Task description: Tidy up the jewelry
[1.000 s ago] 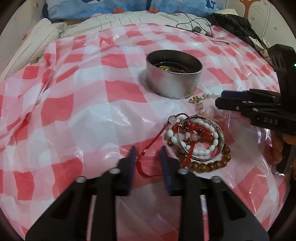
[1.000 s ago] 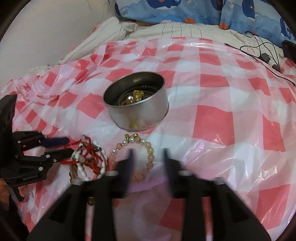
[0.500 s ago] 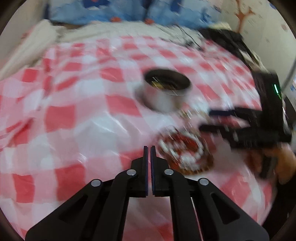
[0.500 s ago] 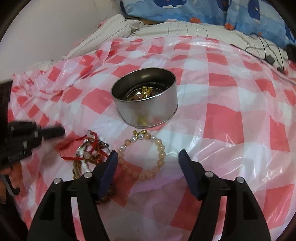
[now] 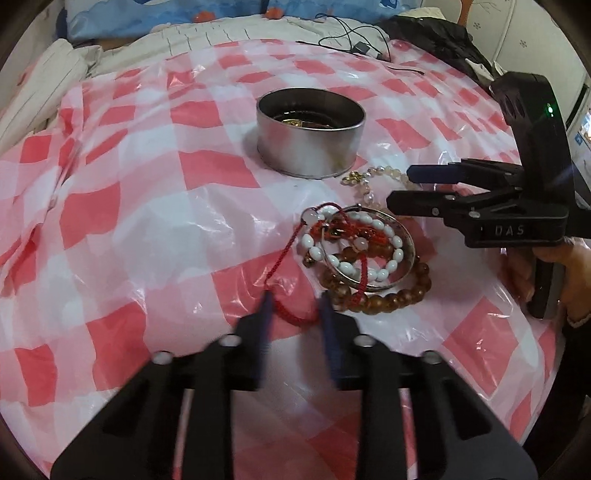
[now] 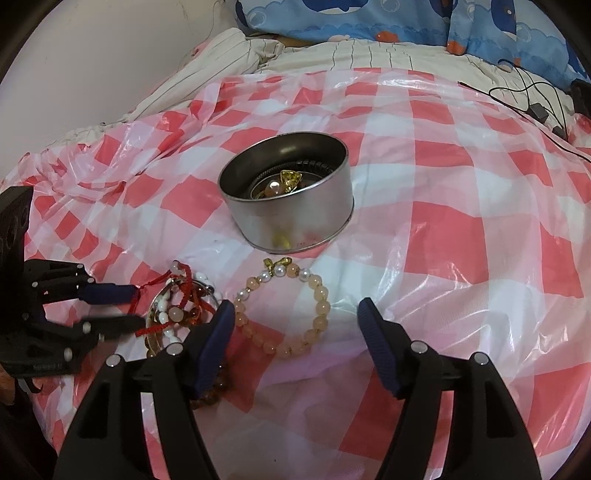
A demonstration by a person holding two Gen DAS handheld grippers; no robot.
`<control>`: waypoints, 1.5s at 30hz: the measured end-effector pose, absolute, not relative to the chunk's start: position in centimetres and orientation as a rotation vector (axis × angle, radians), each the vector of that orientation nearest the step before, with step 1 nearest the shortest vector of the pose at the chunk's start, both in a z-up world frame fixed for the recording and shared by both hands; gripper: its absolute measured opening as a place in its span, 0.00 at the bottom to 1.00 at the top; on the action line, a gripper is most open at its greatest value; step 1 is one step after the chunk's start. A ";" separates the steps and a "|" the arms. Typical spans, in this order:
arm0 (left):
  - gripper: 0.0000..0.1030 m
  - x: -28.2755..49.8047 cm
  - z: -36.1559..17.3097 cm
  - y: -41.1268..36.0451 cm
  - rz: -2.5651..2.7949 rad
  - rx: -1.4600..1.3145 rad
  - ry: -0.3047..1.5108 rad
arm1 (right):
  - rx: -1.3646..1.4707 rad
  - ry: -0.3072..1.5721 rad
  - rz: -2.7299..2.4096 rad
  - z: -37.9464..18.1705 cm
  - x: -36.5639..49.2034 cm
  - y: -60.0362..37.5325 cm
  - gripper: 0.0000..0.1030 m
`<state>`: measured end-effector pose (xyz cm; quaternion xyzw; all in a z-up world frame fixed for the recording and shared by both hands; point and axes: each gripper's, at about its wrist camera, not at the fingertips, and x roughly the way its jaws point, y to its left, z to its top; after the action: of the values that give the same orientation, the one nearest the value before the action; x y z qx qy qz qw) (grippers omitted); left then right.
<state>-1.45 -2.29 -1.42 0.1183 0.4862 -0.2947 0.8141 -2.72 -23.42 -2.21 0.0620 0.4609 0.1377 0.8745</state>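
Note:
A round metal tin (image 5: 311,133) with some jewelry inside stands on the red-and-white checked sheet; it also shows in the right wrist view (image 6: 291,212). A tangled pile of bracelets (image 5: 364,258) lies in front of it: white beads, brown beads, a silver bangle and a red cord (image 5: 286,280). My left gripper (image 5: 295,314) is open with the red cord's loop between its fingers. A peach bead bracelet (image 6: 291,308) lies apart from the pile. My right gripper (image 6: 295,321) is open wide just above it.
The checked plastic sheet (image 5: 129,221) covers a bed. Striped bedding (image 6: 258,55) and a blue pillow (image 6: 369,18) lie behind. A black cable (image 6: 532,99) lies at the far right. A dark cloth (image 5: 436,37) lies at the back.
My left gripper was shut half a second ago and has opened, now back by the red cord. My right gripper has opened wider over the peach bracelet.

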 end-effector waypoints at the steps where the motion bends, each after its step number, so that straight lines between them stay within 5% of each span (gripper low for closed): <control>1: 0.11 -1.3 -1.3 -2.1 -0.607 0.249 1.029 | 0.129 0.962 0.288 -2.2 -2.7 -23.4 0.65; 3: 0.01 -0.7 -1.1 -1.3 -0.524 0.256 1.006 | 0.130 0.963 0.288 -2.2 -2.7 -23.4 0.65; 16: 0.02 0.3 1.0 1.1 -0.516 0.106 0.936 | 0.123 0.963 0.295 -2.2 -2.8 -23.3 0.66; 19: 0.36 -0.1 0.3 -0.3 -0.550 0.149 0.961 | 0.130 0.960 0.298 -2.1 -2.9 -23.3 0.66; 23: 0.42 -0.4 -1.2 -1.8 -0.547 0.241 1.000 | 0.129 0.962 0.296 -2.1 -2.9 -23.3 0.67; 26: 0.29 -0.5 -1.9 -2.3 -0.524 0.306 1.005 | 0.120 0.961 0.293 -2.2 -2.9 -23.2 0.67; 28: 0.05 -0.2 -1.7 -2.0 -0.518 0.287 1.010 | 0.116 0.959 0.291 -2.2 -3.0 -23.1 0.67; 29: 0.04 0.0 -1.5 -1.7 -0.511 0.275 1.004 | 0.118 0.960 0.292 -2.2 -3.0 -23.1 0.67; 40: 0.03 1.2 2.1 2.8 -0.434 0.031 0.865 | 0.080 0.945 0.291 -2.3 -3.1 -22.7 0.66; 45: 0.03 1.4 2.0 3.0 -0.423 0.019 0.873 | 0.051 0.936 0.300 -2.0 -3.5 -22.2 0.39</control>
<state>1.37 2.96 2.00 0.0093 0.4194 -0.2031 0.8847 -3.49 -22.24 -2.04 0.0243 0.4495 0.1438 0.8813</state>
